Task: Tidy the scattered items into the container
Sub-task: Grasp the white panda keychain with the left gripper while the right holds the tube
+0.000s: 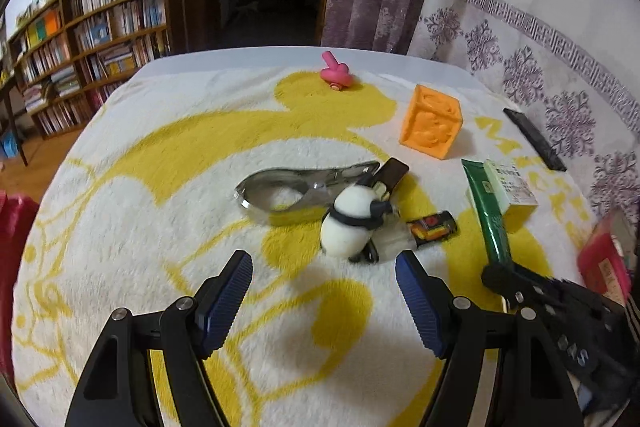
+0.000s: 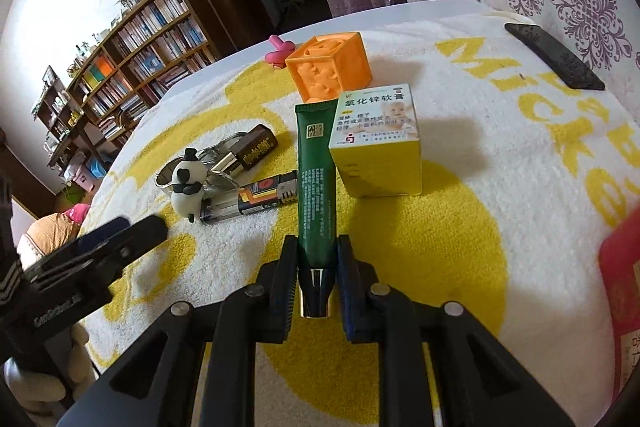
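My right gripper (image 2: 317, 257) is shut on the lower end of a green tube (image 2: 316, 179) with a gold cap, which lies on the yellow and white towel (image 2: 460, 247). A yellow and white medicine box (image 2: 378, 139) stands just right of the tube. My left gripper (image 1: 324, 267) is open just short of a panda figure (image 1: 352, 223); nothing is between its fingers. Beside the panda lie a lighter (image 1: 434, 229), a metal clip (image 1: 288, 193) and a dark flat case (image 1: 394, 173). Farther back sit an orange cube (image 1: 432, 123) and a pink toy (image 1: 336, 73).
A black comb (image 1: 534, 139) lies at the towel's right edge near the curtain. A red container (image 2: 622, 287) shows at the right edge of the right wrist view. Red fabric (image 1: 14, 259) sits at the left edge. A bookshelf (image 1: 92, 39) stands beyond the table.
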The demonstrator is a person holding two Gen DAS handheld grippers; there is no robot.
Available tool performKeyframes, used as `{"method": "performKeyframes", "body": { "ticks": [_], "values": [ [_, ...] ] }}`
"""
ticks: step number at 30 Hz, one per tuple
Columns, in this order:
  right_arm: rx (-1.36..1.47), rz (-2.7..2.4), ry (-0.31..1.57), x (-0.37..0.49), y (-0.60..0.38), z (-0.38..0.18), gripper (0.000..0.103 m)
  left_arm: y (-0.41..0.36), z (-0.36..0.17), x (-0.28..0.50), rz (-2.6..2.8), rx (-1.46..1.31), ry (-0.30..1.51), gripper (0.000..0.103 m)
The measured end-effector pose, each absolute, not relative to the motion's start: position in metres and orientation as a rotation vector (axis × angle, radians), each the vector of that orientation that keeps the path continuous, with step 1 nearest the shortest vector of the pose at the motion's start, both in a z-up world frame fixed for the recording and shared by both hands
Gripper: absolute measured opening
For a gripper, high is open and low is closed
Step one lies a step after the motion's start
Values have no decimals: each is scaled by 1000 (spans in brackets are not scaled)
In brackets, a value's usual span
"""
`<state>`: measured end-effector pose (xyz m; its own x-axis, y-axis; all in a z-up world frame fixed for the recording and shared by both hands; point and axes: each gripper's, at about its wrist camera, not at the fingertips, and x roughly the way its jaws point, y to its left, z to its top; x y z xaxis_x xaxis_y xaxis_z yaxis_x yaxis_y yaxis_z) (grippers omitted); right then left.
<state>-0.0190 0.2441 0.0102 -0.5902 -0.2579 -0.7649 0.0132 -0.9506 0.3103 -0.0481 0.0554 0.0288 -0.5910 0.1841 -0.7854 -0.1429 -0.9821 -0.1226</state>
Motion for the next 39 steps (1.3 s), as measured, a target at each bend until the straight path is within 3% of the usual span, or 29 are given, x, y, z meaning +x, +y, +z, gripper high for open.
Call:
{"method": "performKeyframes", "body": {
  "ticks": [6, 7, 8, 10, 24, 30, 39],
  "values": [
    [1335, -2644, -380, -17, 242, 12, 20, 72, 23, -70, 2664, -1320, -27, 75],
    [1333, -2645, -372, -17, 241, 12, 20, 73, 20, -73, 2661, -1330, -37, 70],
    [1334, -2645, -369, -18, 240, 12, 20, 73, 17, -76, 2658, -1344, -45, 57],
    [1339, -2639, -375, -19, 240, 10, 20, 72, 10, -80, 2627, -1360, -95, 41],
    [1334, -2620, -445, -26, 246, 5, 22, 63, 28, -57, 2556, -1265, -225, 40],
    [1329, -2662, -331, -29, 234, 6, 25, 64, 30, -55, 2560, -1253, -232, 40],
    [1270, -2642, -383, -23, 243, 10, 21, 58, 29, -56, 2597, -1252, -247, 40]
  ]
}}
